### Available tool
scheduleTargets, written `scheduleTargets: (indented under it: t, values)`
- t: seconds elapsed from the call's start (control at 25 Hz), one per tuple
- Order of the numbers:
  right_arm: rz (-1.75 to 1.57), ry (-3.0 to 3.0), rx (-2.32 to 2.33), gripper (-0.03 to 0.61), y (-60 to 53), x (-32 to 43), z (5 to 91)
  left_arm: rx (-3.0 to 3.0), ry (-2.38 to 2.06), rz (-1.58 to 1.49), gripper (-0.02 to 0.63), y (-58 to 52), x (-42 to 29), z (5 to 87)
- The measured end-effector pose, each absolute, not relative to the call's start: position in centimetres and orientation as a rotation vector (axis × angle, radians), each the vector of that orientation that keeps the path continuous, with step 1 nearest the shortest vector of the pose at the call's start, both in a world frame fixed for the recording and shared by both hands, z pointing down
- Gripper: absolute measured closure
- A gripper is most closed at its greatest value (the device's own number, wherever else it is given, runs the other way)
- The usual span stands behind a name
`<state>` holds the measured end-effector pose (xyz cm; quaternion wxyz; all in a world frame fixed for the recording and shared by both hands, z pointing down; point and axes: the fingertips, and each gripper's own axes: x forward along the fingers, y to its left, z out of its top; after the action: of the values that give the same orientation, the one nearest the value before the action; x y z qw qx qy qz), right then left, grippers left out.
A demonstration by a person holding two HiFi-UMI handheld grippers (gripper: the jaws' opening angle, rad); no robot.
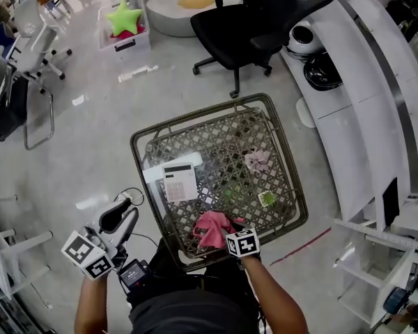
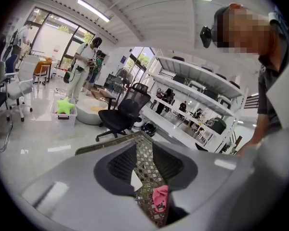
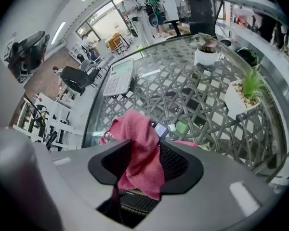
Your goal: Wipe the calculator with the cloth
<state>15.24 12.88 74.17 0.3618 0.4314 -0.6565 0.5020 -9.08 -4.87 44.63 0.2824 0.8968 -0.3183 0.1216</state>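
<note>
A white calculator (image 1: 180, 181) (image 3: 119, 77) lies on a sheet of paper (image 1: 155, 170) on the left part of the glass-topped wicker table (image 1: 136, 147). The pink cloth (image 1: 210, 227) (image 3: 139, 143) (image 2: 160, 197) is bunched at the table's near edge. My right gripper (image 1: 231, 234) (image 3: 144, 144) points steeply down there, shut on the cloth, which fills the space between its pads and hangs over them. My left gripper (image 1: 120, 211) (image 2: 144, 143) hangs off the table's left near corner. Its jaws stand a narrow gap apart with nothing between them.
Two small potted plants (image 1: 258, 160) (image 1: 267, 199) stand on the right half of the table, seen also as white pots (image 3: 205, 57) (image 3: 241, 97). A black office chair (image 1: 258, 12) is beyond the table, a white counter (image 1: 355, 117) to the right. A box with a green star (image 1: 124, 19) sits far left.
</note>
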Motion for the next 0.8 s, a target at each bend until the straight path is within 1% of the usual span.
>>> scheduleTargets:
  t: [0.4,0.44,0.48,0.52,0.6,0.8]
  values:
    - [1.274,-1.66,1.038,0.417,12.9,14.5,76.1,2.37,-0.839,0.367,0.505,-5.0,-9.8,46.5]
    - [1.281,-1.667,1.024,0.423,13.0,14.4,76.1,2.365,-0.84,0.371,0.505,-5.0,-9.8,46.7]
    - [1.29,-1.674,1.01,0.463,13.1,14.1,76.1,2.36,-0.841,0.374,0.505,-5.0,-9.9,46.9]
    - [1.297,-1.677,0.999,0.481,13.1,13.9,76.1,2.356,-0.842,0.376,0.505,-5.1,-10.0,47.0]
    - [1.294,-1.673,0.995,0.494,12.9,13.7,75.9,2.352,-0.845,0.378,0.505,-5.1,-10.3,47.1]
    - [1.299,-1.686,1.053,0.502,11.9,13.2,75.0,2.338,-0.856,0.379,0.506,-5.0,-11.3,47.4]
